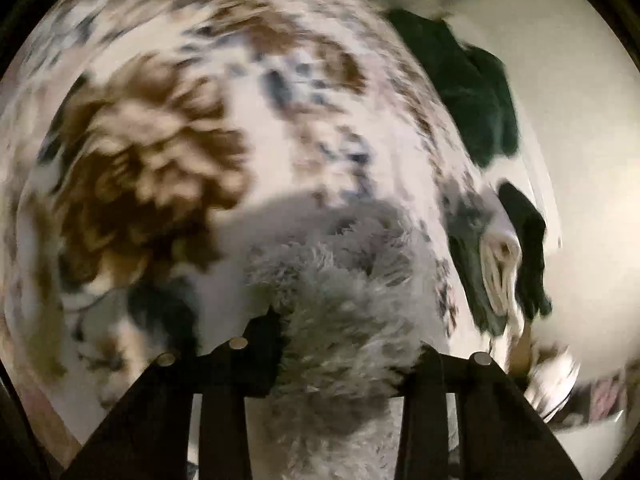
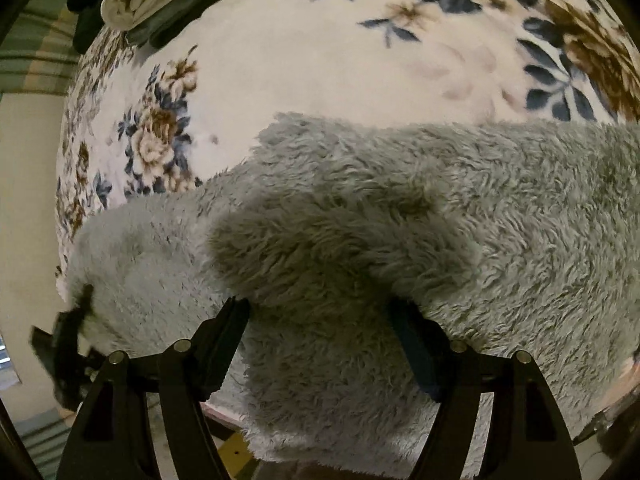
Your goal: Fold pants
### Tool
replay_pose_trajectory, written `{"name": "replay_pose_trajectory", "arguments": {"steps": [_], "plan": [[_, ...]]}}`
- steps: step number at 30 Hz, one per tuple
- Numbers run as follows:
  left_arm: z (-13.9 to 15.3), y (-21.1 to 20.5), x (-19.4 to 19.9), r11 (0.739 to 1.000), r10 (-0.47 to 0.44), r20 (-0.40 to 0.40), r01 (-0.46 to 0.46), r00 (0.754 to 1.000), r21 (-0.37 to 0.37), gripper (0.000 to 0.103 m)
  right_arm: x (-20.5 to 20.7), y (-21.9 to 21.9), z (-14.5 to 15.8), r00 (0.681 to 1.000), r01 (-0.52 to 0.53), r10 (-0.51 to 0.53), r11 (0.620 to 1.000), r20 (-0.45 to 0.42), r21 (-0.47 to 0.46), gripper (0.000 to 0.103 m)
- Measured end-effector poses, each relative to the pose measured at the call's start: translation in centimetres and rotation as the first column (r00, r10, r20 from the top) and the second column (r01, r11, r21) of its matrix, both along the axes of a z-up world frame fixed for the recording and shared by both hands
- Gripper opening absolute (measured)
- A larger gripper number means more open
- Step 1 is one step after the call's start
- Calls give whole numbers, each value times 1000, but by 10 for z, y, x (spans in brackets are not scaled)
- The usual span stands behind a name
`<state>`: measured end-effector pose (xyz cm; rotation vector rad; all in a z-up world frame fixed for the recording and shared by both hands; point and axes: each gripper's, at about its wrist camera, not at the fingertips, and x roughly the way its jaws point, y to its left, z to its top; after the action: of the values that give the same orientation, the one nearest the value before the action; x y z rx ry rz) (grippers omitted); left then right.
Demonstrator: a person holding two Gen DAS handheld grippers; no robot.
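Observation:
The pants (image 2: 400, 216) are grey and fluffy and lie across a floral blanket (image 2: 320, 64). In the right wrist view my right gripper (image 2: 320, 316) has a raised fold of the grey fleece between its fingers. At the far left of that view the left gripper (image 2: 68, 356) is at the other end of the pants. In the blurred left wrist view my left gripper (image 1: 344, 344) has a bunch of the grey pants (image 1: 340, 312) between its fingers, over the blanket (image 1: 240, 120).
A pile of dark green and cream clothes (image 2: 132, 4) lies at the blanket's far corner; it also shows in the left wrist view (image 1: 472, 92). The blanket's edge drops off to a pale floor (image 2: 28, 200) on the left.

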<state>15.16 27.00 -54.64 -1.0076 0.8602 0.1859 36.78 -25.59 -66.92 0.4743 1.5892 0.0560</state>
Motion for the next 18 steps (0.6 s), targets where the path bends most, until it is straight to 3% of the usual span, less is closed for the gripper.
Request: {"name": "replay_pose_trajectory", "arguments": {"steps": [2,3,5,7,8,9,10,14,16,18], "plan": [[-13,-4,11,1000,-20,-46,19,999,-24,44,1,0,-1,1000,4,-4,1000,-6,1,77],[-27,-4,17,998,-29,-80,24,996,-65,62,2,-1,-1,1000,9,-9,1000,-9,6,77],[-46,1,24,993,-21,-132,5,991,-120,67,2,-3,0,1000,22,-21,1000,-8,19,77],[-51,7,24,988,-1,-112,-16,994,-152,63,1,-8,3,999,36,-36,998,-4,42,77],[-48,8,25,990,-7,-105,-8,994,-141,56,0,-11,5,999,41,-41,998,1,53,77],[-43,7,26,993,-19,-98,7,995,-122,37,-1,-13,6,999,45,-45,997,4,59,77],[-37,5,27,996,-36,-91,27,995,-89,26,-3,-17,8,999,52,-53,996,10,71,77],[-12,-10,21,998,-61,-75,61,995,-4,21,-11,-33,13,997,77,-79,992,17,104,77],[16,-28,19,982,-107,-68,116,992,152,21,-15,-41,16,996,85,-88,990,17,109,77],[47,-61,14,941,-177,-51,184,983,283,20,-20,-51,17,995,93,-96,990,18,109,77]]}}
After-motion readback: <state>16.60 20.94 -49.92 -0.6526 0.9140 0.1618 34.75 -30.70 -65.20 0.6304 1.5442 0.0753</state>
